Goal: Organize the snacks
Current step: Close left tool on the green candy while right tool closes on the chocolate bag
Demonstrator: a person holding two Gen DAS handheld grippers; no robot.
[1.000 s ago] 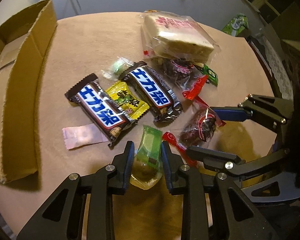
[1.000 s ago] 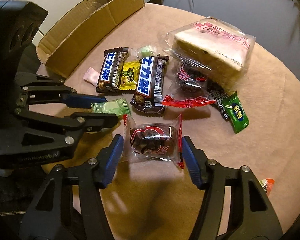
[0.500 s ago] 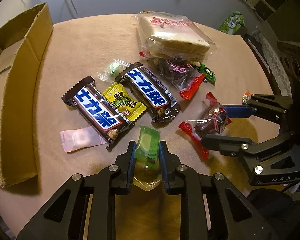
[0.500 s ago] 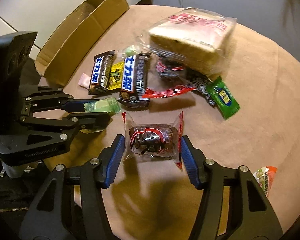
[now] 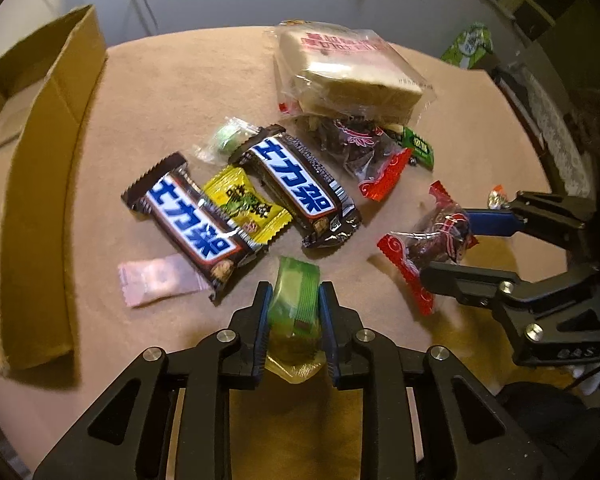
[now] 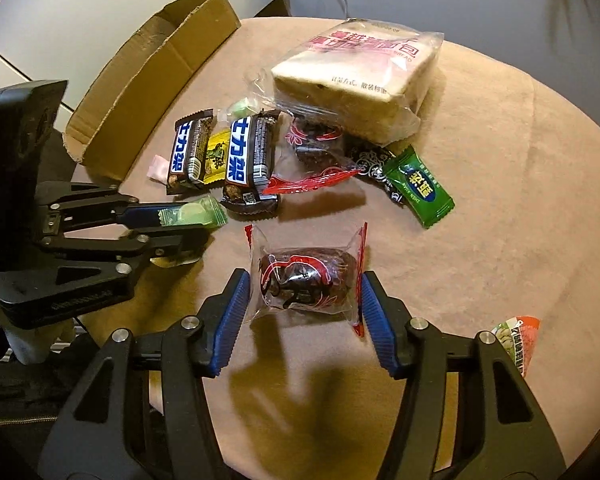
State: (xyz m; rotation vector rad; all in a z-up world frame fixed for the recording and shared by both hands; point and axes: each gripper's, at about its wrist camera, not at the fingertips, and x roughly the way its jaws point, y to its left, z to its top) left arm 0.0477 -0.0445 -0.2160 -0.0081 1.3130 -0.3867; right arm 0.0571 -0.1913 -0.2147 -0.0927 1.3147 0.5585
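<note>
My left gripper (image 5: 295, 304) points down at the beige round table (image 5: 160, 92). Its pads press on a green candy packet (image 5: 298, 280), and its jaws are opening slightly. The same green candy packet (image 6: 192, 216) shows in the right wrist view, sticking out of the left gripper (image 6: 204, 226). My right gripper (image 6: 303, 292) is shut on a clear, red-edged packet with a dark date (image 6: 300, 276), held above its shadow on the cloth. In the left wrist view, the right gripper (image 5: 446, 246) and the date packet (image 5: 436, 236) are at the right.
An open cardboard box (image 5: 40, 200) stands along the table's left side. Two chocolate bars (image 5: 192, 224) (image 5: 300, 188), a yellow packet (image 5: 244, 204), a pink packet (image 5: 156, 284), a bag of bread (image 5: 348, 72) and a second date packet (image 5: 360, 148) lie mid-table. A green sweet (image 6: 418, 188) and an orange packet (image 6: 516, 340) lie right.
The left jaws have closed on the green candy packet. The right gripper has carried the date packet a little away from the pile, to the right in the left wrist view.
</note>
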